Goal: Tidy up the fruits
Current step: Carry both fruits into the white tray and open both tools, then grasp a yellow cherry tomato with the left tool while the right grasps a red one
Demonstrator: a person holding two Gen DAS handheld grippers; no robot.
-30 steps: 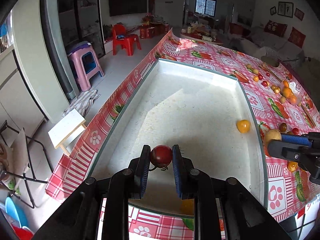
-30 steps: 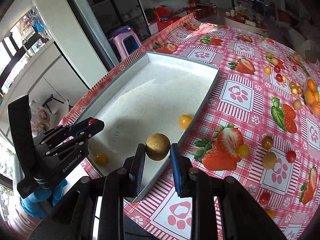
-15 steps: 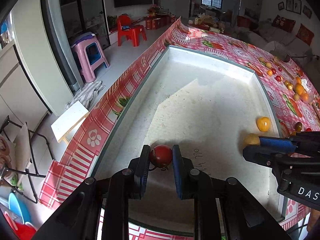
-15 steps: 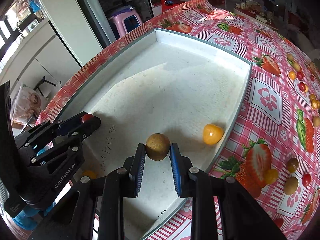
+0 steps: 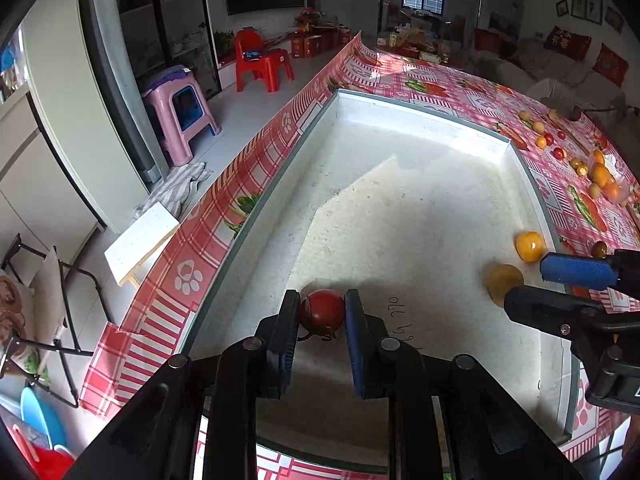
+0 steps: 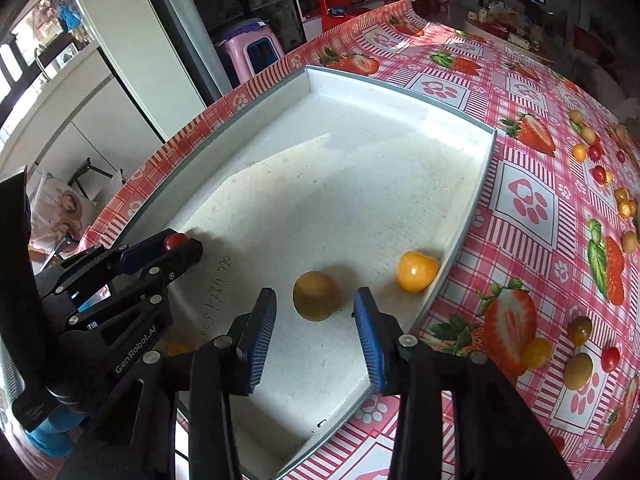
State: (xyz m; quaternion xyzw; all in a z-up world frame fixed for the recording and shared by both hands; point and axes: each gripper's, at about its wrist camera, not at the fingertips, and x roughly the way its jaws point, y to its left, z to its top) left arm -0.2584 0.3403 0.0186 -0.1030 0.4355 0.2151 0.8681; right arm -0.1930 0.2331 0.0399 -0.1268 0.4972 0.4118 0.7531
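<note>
My left gripper (image 5: 321,314) is shut on a red tomato (image 5: 322,310) low over the near left part of the white tray (image 5: 420,110); it also shows in the right wrist view (image 6: 176,245). My right gripper (image 6: 315,305) is open, and the brown round fruit (image 6: 316,295) sits free on the tray floor between its fingers. That fruit also shows in the left wrist view (image 5: 502,280), next to the right gripper (image 5: 560,284). An orange fruit (image 6: 417,271) lies by the tray's right wall.
Several small loose fruits (image 6: 580,328) lie on the strawberry-print tablecloth (image 6: 528,200) right of the tray. Another small orange fruit (image 6: 175,348) lies in the tray behind the left gripper. A pink stool (image 5: 180,116) and red chair (image 5: 260,60) stand on the floor at left.
My right gripper has opened and let go of the brown fruit, which now rests on the tray floor. My left gripper stays shut on the tomato, a little lower and further into the tray.
</note>
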